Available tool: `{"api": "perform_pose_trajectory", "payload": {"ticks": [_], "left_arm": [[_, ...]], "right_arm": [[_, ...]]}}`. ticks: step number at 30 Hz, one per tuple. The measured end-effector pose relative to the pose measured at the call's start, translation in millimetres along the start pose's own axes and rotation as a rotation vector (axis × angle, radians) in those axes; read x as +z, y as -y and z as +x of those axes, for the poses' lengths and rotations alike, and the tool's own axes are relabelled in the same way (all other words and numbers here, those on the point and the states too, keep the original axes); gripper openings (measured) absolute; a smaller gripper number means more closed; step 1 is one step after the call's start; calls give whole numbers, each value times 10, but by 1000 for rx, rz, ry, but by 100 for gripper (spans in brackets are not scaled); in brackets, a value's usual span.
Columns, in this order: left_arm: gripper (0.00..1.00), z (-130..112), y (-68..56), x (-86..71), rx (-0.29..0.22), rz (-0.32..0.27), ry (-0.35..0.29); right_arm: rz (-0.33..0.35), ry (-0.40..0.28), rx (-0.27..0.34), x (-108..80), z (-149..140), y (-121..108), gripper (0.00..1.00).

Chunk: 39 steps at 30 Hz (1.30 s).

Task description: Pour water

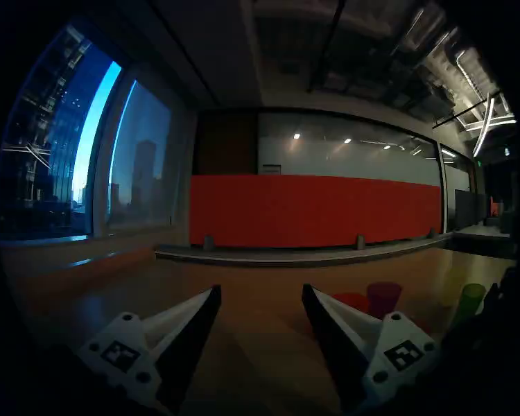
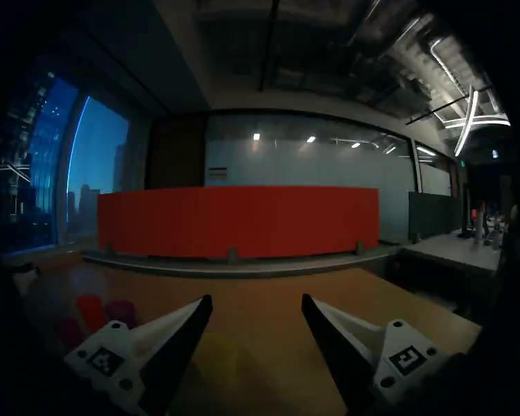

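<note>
- The magenta cup (image 1: 384,297) stands upright at the lower right of the left gripper view, long axis vertical, mouth up.
- A red cup (image 1: 351,301) is just beside it, and a green cup (image 1: 471,298) is farther right.
- The left gripper (image 1: 261,308) has its fingers apart and empty.
- The right gripper (image 2: 256,315) has its fingers apart over the wooden table (image 2: 274,288).

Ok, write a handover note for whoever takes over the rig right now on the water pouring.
Left gripper: open, empty, above the wooden table.
Right gripper: open, empty.
Red cup, magenta cup and green cup stand on the table, to the right in the left gripper view.
Done: nothing gripped yet.
Left: grasp a cup and pour.
Dim light; cannot tell which cup holds water.
</note>
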<state>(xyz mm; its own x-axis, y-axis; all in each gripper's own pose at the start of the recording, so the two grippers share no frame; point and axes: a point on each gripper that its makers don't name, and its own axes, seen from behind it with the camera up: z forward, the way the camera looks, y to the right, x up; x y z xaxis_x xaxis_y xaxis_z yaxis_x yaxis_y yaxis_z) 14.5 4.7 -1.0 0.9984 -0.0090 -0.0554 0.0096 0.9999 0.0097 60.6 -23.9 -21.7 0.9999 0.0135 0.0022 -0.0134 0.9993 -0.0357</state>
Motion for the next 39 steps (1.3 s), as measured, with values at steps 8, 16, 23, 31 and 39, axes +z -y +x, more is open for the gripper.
{"api": "perform_pose_trajectory", "payload": {"ticks": [8, 16, 23, 31, 39], "left_arm": [[86, -118, 2, 32, -1, -1, 21], [86, -186, 15, 56, 15, 4, 42], [86, -189, 21, 59, 19, 5, 46], [86, -189, 30, 56, 23, 7, 46], [86, -196, 27, 57, 24, 6, 48]], "right_arm": [[-2, 3, -2, 15, -15, 10, 100], [0, 8, 6, 39, -52, 13, 100], [4, 7, 7, 39, -42, 27, 100], [11, 4, 11, 37, -8, 48, 100], [15, -4, 5, 12, 28, 55, 100]]}}
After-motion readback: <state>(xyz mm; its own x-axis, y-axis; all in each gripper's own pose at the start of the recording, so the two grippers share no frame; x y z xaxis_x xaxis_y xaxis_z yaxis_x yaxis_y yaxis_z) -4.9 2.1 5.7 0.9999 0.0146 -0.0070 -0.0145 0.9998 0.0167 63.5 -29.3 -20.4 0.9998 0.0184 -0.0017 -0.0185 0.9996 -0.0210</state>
